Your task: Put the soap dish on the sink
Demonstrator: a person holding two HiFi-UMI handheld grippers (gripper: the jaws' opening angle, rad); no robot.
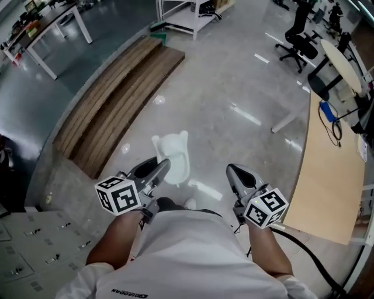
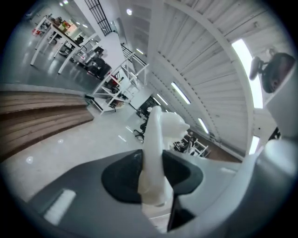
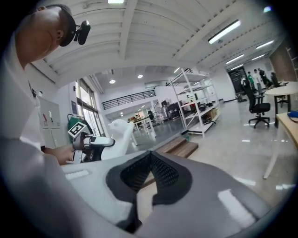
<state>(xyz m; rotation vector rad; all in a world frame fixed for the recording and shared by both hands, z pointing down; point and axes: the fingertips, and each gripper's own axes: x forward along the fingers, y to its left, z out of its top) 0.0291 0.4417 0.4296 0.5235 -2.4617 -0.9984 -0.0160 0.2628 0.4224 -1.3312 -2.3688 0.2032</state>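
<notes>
The soap dish (image 1: 173, 153) is white and animal-shaped, and it hangs in the air over the floor in front of me. My left gripper (image 1: 163, 167) is shut on its near edge. In the left gripper view the soap dish (image 2: 156, 153) stands edge-on, pinched between the two dark pads of the left gripper (image 2: 154, 162). My right gripper (image 1: 233, 173) is held beside it at about the same height, shut, with nothing in it. Its tips meet in the right gripper view (image 3: 151, 155), where the soap dish (image 3: 118, 135) also shows to the left. No sink is in view.
A curved wooden step platform (image 1: 117, 99) lies on the grey floor ahead to the left. A wooden desk (image 1: 330, 181) runs along the right, with office chairs (image 1: 298, 41) beyond it. White tables (image 1: 52, 29) and a white rack (image 1: 187, 14) stand farther off. A grey cabinet (image 1: 29, 245) is at lower left.
</notes>
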